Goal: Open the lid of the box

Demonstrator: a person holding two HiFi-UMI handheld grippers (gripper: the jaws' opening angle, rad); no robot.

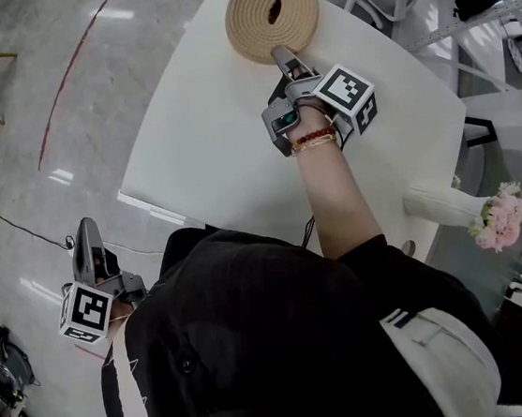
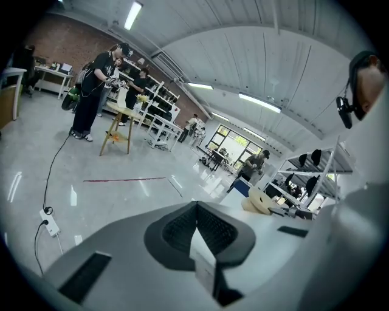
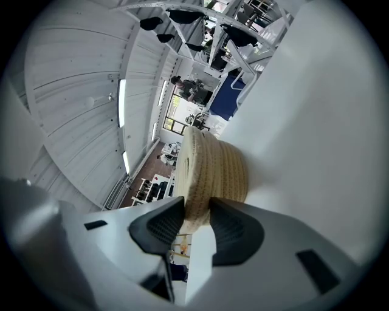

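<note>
1. Pinching the rim of the lid (image 3: 193, 176): the right gripper (image 3: 196, 214) has one pad on each side of the woven edge, both pressing on it.
2. The woven box (image 3: 232, 175) sits on the white table (image 1: 207, 153), near its far edge in the head view. The lid lies on top of it: round, coiled rope, dark slot in the centre.
3. Head view: the right gripper reaches across the table and meets the lid at its near side. Its marker cube (image 1: 349, 96) sits behind the jaws. The wrist (image 1: 314, 138) behind it wears red and gold bracelets.
4. The left gripper (image 1: 84, 229) is off the table, at the person's left side over the floor (image 1: 43, 201), well apart from the box.
5. Left gripper view: its pads (image 2: 182, 228) are pressed together with nothing between them. It looks out over the floor, with the table and box small and far off to the right.
6. A white vase (image 1: 440, 204) with pink flowers (image 1: 500, 218) is at the table's near-right corner, well apart from the box. Can't tell whether it stands upright.
7. A red line (image 1: 73, 65) is marked on the floor left of the table. People (image 2: 91, 91) stand in the background of the left gripper view, and a power strip (image 2: 50, 222) lies on the floor there.
</note>
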